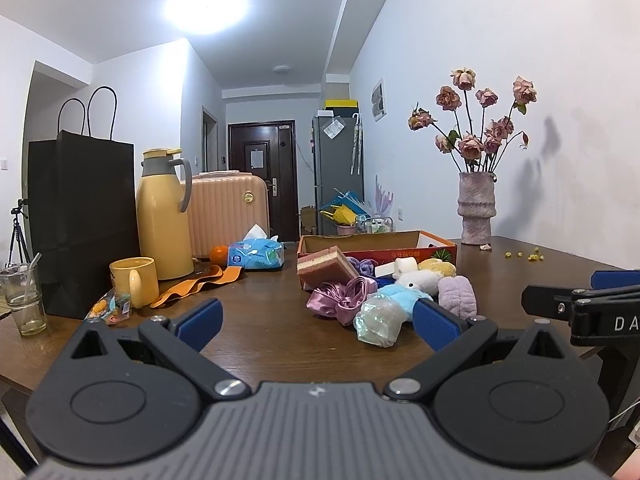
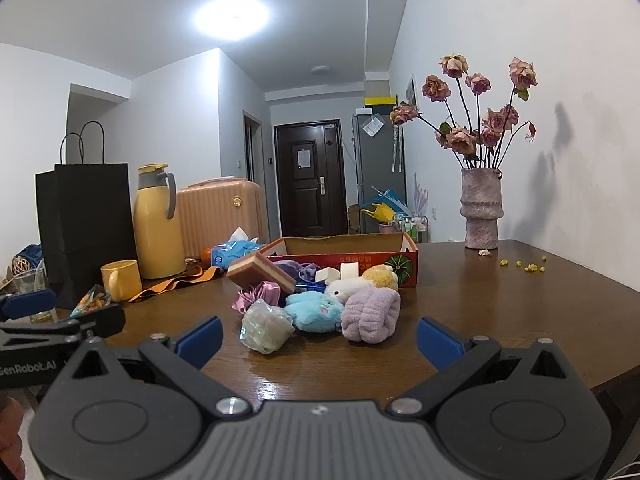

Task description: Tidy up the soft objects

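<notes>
While both tools gape empty, the pile (image 2: 320, 304) lies dead ahead of the right tool (image 2: 319, 342) (nearer). The left tool (image 1: 318, 320) sees it off right.

Both wrist views face the toy pile (image 1: 376, 296) low, side by side.

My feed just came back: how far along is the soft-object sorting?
Nothing looks done: the cardboard box shows nothing inside from this low angle. Nothing is in hand; the left claw and right claw are open and empty. Left: the whole pile in front of the box, including the purple towel roll, blue plush, iridescent scrunchie and layered sponge.
</notes>
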### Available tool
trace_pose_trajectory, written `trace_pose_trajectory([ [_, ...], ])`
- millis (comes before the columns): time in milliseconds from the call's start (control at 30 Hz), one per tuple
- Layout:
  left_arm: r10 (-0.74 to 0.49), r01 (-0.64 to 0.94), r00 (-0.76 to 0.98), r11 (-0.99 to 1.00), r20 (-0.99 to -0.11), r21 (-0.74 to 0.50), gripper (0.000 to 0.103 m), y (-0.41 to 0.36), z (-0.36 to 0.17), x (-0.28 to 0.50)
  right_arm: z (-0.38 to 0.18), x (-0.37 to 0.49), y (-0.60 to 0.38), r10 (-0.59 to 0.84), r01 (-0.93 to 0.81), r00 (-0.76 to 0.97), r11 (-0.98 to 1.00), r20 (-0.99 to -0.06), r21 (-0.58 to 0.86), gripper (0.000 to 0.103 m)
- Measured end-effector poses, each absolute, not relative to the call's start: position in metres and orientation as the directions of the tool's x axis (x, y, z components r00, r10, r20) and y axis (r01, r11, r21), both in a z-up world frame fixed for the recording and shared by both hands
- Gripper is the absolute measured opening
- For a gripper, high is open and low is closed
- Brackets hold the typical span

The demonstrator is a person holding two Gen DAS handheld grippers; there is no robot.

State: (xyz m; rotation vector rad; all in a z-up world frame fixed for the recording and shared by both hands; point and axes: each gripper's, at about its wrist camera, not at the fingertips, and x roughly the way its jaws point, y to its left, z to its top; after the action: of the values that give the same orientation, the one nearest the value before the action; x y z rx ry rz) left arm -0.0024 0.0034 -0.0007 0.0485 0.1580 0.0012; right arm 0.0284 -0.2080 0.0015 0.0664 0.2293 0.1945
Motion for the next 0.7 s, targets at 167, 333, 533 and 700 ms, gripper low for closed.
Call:
trace_pose_trajectory([
  [167,0.009,-0.002,0.988,0.999,-0.154,0.048,0.103,0.0035,-0.0005,-0.0028,0.0018,0.0274,-0.208,0.189,-0.176,0.959,0.981,-0.211,0.082,0.103],
  [333,0.01,-0.002,0.989,0.999,-0.151,0.05,0.103,0.003,-0.0005,-0.0033,0.0016,0.0273,-0.2091,0.186,-0.17,0.959,0.981,-0.213,0.089,0.103],
  [533,0.008,-0.001,0.989,0.999,-0.149,0.051,0.103,0.0027,-0.0005,-0.0028,0.0023,0.0264,-0.2071,0.188,-0.176,0.96,0.982,-0.207,0.076,0.103],
  [700,0.007,0.0,0.989,0.999,-0.149,0.053,0.103,0.0029,-0.0008,-0.0031,0.002,0.0261,-0.2061,0.19,-0.18,0.96,0.981,-0.205,0.069,0.103],
])
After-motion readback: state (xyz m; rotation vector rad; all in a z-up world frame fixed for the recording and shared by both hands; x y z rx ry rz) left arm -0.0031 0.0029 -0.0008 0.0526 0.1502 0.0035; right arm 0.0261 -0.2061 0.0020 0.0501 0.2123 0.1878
